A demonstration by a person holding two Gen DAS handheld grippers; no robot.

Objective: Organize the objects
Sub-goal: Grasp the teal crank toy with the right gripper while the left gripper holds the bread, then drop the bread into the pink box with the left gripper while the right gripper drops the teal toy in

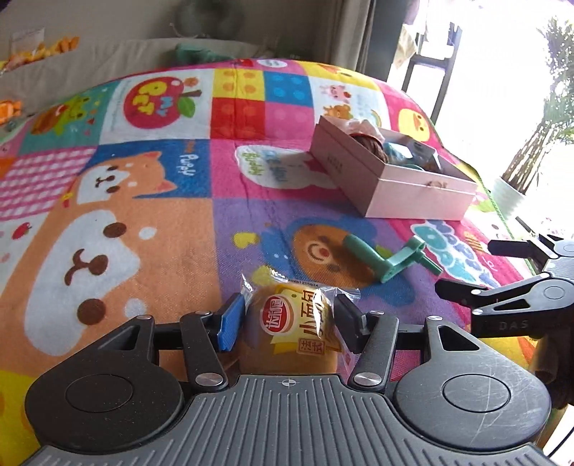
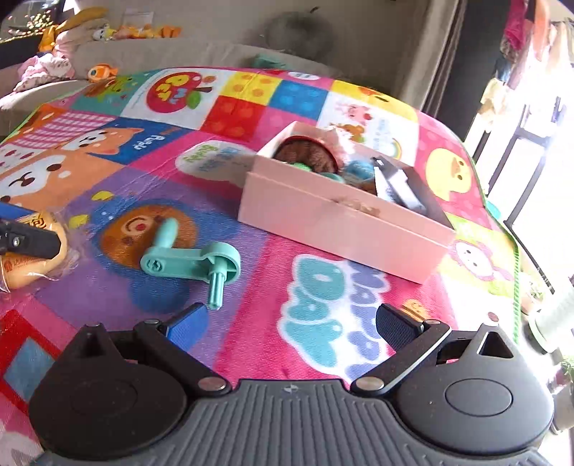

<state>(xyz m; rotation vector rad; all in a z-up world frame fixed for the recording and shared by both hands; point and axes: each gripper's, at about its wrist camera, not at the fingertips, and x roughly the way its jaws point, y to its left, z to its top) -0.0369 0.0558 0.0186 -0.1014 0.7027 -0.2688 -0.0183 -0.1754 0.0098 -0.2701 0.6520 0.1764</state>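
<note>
Your left gripper [image 1: 287,321] is straddling the plastic-wrapped golden bun [image 1: 290,322] — pads just beside the wrapper, whether pressing I cannot tell. Squeeze gently, then carry it to the open pink cardboard box [image 1: 412,195]. Your right gripper [image 2: 292,324] is gaping wide, empty, near the teal plastic crank handle [image 2: 193,263].

a bright room with a cartoon play mat [image 2: 323,279] spread out

the mat is a patchwork of coloured squares with animals, an apple and lettering. behind it stands a beige sofa [image 2: 222,53] with soft toys [image 2: 104,32] heaped on it and a curtain [image 1: 358,32] hanging at its end. hard daylight pours through the window [image 1: 502,71], washing it out; a potted plant [image 1: 531,154] stands beside it in a white pot.
</note>
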